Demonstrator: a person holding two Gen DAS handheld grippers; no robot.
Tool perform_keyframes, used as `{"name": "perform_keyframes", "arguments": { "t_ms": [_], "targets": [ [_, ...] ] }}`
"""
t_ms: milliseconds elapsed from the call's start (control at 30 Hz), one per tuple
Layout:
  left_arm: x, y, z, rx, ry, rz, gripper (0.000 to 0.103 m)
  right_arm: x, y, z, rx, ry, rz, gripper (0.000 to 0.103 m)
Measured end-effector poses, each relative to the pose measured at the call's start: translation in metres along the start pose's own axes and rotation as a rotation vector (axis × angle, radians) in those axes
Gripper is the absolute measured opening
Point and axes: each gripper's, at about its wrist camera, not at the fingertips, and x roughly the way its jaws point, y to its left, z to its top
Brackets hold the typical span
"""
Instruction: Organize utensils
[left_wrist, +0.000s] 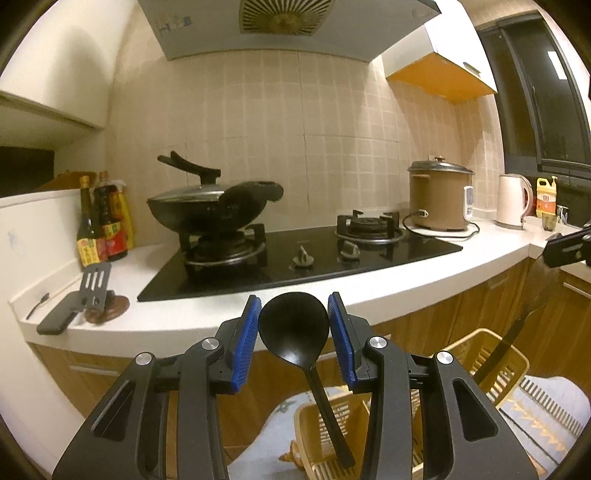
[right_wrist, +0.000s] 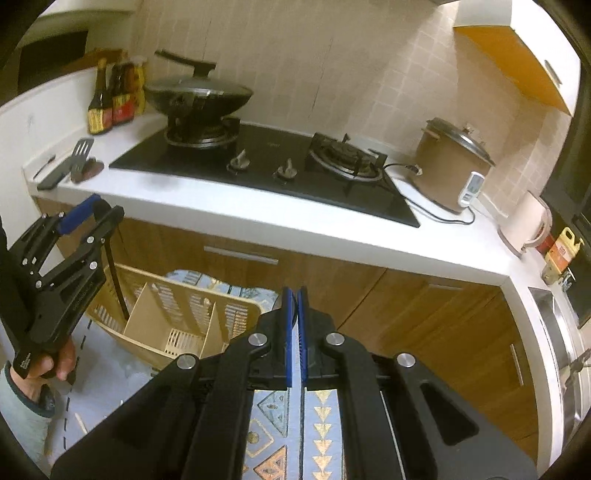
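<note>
From your left wrist camera, the left gripper (left_wrist: 294, 325) has its blue-padded fingers (left_wrist: 244, 339) spread wide, and the black plastic ladle (left_wrist: 293, 326) stands between them, bowl up. The pads sit just beside the bowl's edges and don't appear to press on it. Its handle runs down into the tan slotted plastic utensil basket (left_wrist: 487, 354) below, so the ladle seems to be leaning there already. A black slotted spatula (left_wrist: 94, 286) lies on the white countertop (left_wrist: 207, 314) at far left, by the black glass stovetop (left_wrist: 295, 258).

From your right wrist camera, the right gripper (right_wrist: 294, 306) has its blue pads drawn nearly together with nothing visible between them. The basket's dividers show to the left, and the ladle's thin dark handle drops into a compartment beside your left gripper.

The ladle looks light, stiff and smooth, likely slippery. If you regrip, take the narrow neck below the bowl, not the rounded bowl.
</note>
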Motion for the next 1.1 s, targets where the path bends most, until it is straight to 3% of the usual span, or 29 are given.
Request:
{"name": "perform_keyframes", "arguments": {
  "t_ms": [67,133,300,667,733,867,1100],
  "targets": [
    [-0.002,0.001,-0.003,-0.004,0.008,-0.013,0.038,0.005,0.003,-0.001,-0.004,0.015,0.019,0.002],
    [-0.006,0.001,-0.004,-0.005,0.008,-0.019,0.053,0.006,0.004,-0.002,0.010,0.034,0.056,0.002],
    [-0.020,0.004,-0.001,-0.009,0.017,-0.043,0.060,0.005,-0.001,-0.007,0.057,0.066,0.128,0.003],
    [-0.088,0.027,0.010,-0.099,0.055,-0.106,0.065,-0.028,-0.016,-0.030,0.139,0.065,0.266,0.004],
    [-0.100,0.031,0.010,-0.109,0.084,-0.106,0.065,-0.035,-0.017,-0.037,0.146,0.063,0.289,0.009],
    [-0.114,0.034,0.005,-0.113,0.169,-0.107,0.065,-0.049,-0.018,-0.057,0.166,0.051,0.313,0.048],
    [-0.118,0.035,-0.039,-0.144,0.423,-0.111,0.065,-0.041,-0.015,-0.101,0.205,0.101,0.335,0.050]
  ]
}}
